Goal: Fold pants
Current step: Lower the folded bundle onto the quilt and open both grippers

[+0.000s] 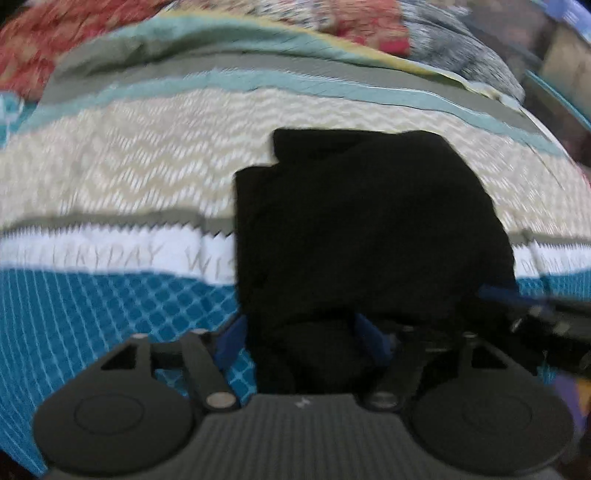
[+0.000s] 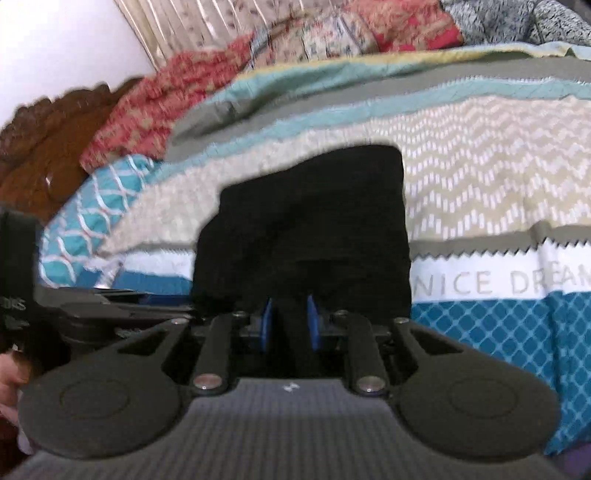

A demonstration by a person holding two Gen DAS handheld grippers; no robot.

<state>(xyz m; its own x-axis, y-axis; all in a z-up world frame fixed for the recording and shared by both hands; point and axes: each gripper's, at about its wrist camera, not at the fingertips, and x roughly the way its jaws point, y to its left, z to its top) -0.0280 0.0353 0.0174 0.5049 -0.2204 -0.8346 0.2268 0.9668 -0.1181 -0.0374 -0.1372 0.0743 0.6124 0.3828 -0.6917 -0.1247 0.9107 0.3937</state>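
Black pants (image 1: 369, 229) lie folded into a compact stack on the bed; they also show in the right wrist view (image 2: 314, 221). My left gripper (image 1: 301, 332) has its blue fingers (image 1: 231, 338) spread wide with the near edge of the pants bunched between them. My right gripper (image 2: 290, 325) has its blue pads (image 2: 266, 325) closed on a fold of the pants' near edge. The right gripper shows at the left view's right edge (image 1: 535, 314). The left gripper shows at the right view's left edge (image 2: 92, 314).
The bed has a striped bedspread (image 1: 110, 166) with teal, beige zigzag and white lettered bands. Red patterned pillows (image 2: 155, 99) and a grey blanket (image 2: 517, 22) lie at the far side. A carved wooden headboard (image 2: 44, 147) stands at the left.
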